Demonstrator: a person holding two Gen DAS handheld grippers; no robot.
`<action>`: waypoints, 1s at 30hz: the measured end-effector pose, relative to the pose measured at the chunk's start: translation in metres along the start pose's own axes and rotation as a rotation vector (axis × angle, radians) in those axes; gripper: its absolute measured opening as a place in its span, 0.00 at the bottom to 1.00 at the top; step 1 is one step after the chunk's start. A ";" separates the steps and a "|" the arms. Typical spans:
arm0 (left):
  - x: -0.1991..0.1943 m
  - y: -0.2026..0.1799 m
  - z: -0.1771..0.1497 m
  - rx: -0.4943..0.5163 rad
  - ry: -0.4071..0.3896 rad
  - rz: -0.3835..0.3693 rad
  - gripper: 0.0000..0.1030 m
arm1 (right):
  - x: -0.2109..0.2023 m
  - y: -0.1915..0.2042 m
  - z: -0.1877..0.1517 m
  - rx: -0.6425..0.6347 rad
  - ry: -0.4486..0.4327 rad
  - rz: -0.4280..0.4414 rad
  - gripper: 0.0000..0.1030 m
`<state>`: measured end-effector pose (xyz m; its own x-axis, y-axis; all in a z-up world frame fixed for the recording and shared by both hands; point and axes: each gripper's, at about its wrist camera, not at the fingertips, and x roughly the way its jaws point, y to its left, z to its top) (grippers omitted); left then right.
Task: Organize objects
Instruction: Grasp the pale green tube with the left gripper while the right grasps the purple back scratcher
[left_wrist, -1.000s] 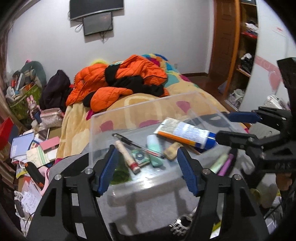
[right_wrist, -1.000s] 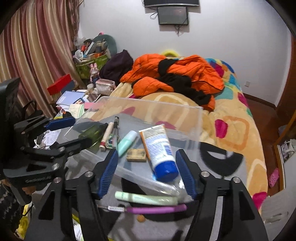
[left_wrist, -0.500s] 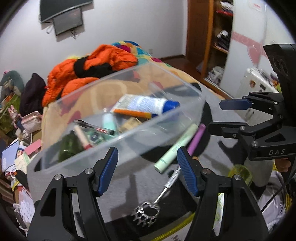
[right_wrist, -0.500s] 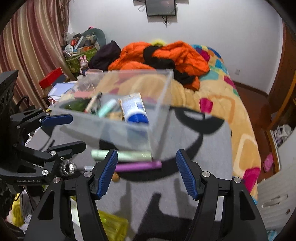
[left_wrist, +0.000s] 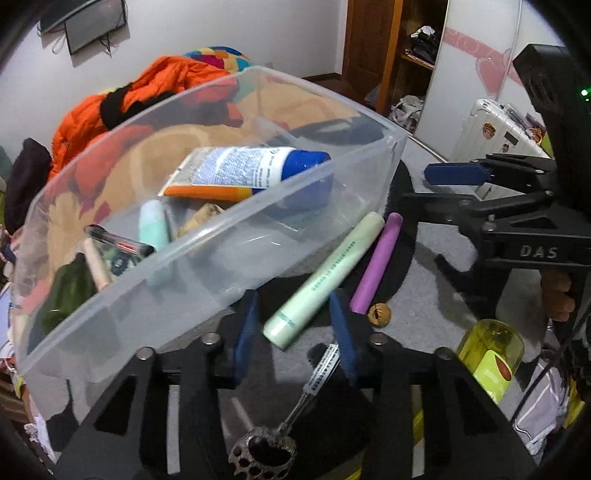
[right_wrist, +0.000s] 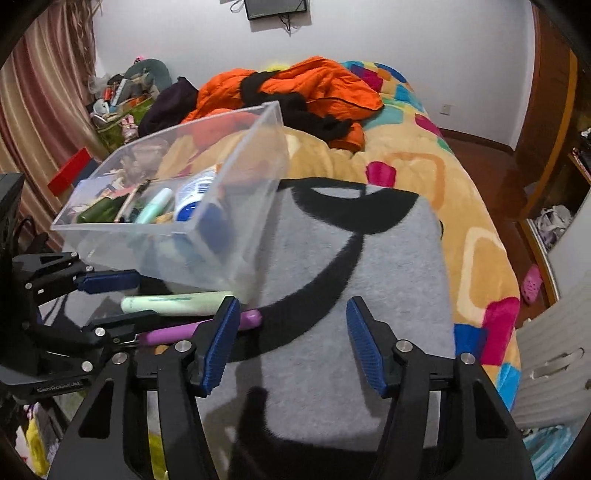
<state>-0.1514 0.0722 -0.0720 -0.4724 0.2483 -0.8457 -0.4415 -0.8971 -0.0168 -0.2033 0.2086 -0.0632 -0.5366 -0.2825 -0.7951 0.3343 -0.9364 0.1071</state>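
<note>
Pale green tube (left_wrist: 325, 278) lies on the grey mat (left_wrist: 436, 295), just in front of the clear plastic bin (left_wrist: 221, 254), purple tube (left_wrist: 376, 262) alongside it, touching or nearly so. Left gripper (left_wrist: 293, 332) tilted steeply down over the green tube's near end; the tube sits between the blue pads (left_wrist: 245, 332), jaws have just been closing, small gaps still visible on both sides, so not clamped yet. Right gripper (right_wrist: 291, 347) also angled down, jaws spread with only bare mat between them, narrowing slightly; the purple tube's tip (right_wrist: 251, 316) lies just left of its left pad.

Left wrist view only: a small brown nut (left_wrist: 378, 314) by the purple tube's near end, a metal tool with a pierced round head (left_wrist: 264, 448) lying below the gripper, a yellow-green bottle (left_wrist: 491, 354) at right, white suitcase (left_wrist: 495, 129) and wardrobe behind. It also shows the bin contents from above: blue-capped tube (left_wrist: 251, 170), mint tube (left_wrist: 153, 225), pen (left_wrist: 118, 240), dark green bottle (left_wrist: 66, 291). Right wrist view only: curtain (right_wrist: 40, 110), red box (right_wrist: 70, 171), wall screen (right_wrist: 275, 7), the bed's far length with the orange jacket (right_wrist: 314, 88).

Writing: "DAS" on the right gripper body in the left view; "GenRobot.AI" on the left gripper body (right_wrist: 59, 387) in the right view. Print on the tubes too small to read
</note>
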 end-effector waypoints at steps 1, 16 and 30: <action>0.000 0.000 -0.001 -0.001 -0.003 -0.003 0.35 | 0.002 0.000 0.000 -0.005 0.005 0.000 0.54; -0.029 0.021 -0.046 0.023 0.049 0.039 0.19 | -0.004 0.025 -0.007 -0.122 0.029 0.121 0.54; -0.009 0.018 -0.025 0.061 0.047 0.031 0.21 | -0.009 0.073 -0.013 -0.495 0.111 0.122 0.52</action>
<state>-0.1356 0.0445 -0.0783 -0.4511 0.2024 -0.8692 -0.4740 -0.8796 0.0411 -0.1644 0.1456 -0.0562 -0.3942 -0.3347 -0.8559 0.7302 -0.6796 -0.0706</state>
